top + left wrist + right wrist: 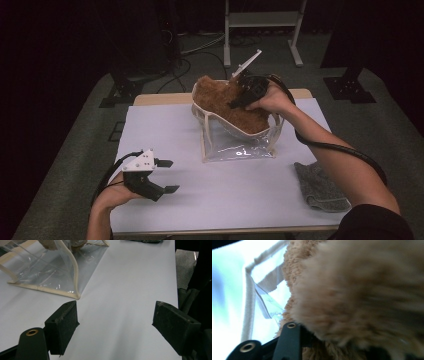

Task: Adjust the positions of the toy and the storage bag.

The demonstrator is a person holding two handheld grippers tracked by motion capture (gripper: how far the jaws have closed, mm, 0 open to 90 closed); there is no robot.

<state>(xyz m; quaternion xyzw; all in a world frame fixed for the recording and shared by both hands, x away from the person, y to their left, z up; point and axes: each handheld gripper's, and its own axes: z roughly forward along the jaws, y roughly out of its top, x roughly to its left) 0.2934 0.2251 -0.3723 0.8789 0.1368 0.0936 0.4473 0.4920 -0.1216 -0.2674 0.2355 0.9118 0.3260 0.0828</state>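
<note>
Sitting in the clear bag (235, 145), brown plush (227, 105) hides the right gripper's (239, 97) jaw state; left gripper (167, 176) open.

Left gripper (167, 176): near the table's front-left corner, pointing right, jaws wide apart, nothing between them
Right gripper (239, 96): near the table's far edge, tilted down-left, forearm reaching in from the front-right corner, jaws partly parted in brown plush

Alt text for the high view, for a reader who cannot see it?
The right gripper presses a brown furry toy into a clear bag on a white table. The left gripper rests open near the front edge; a grey cloth lies at right.
</note>
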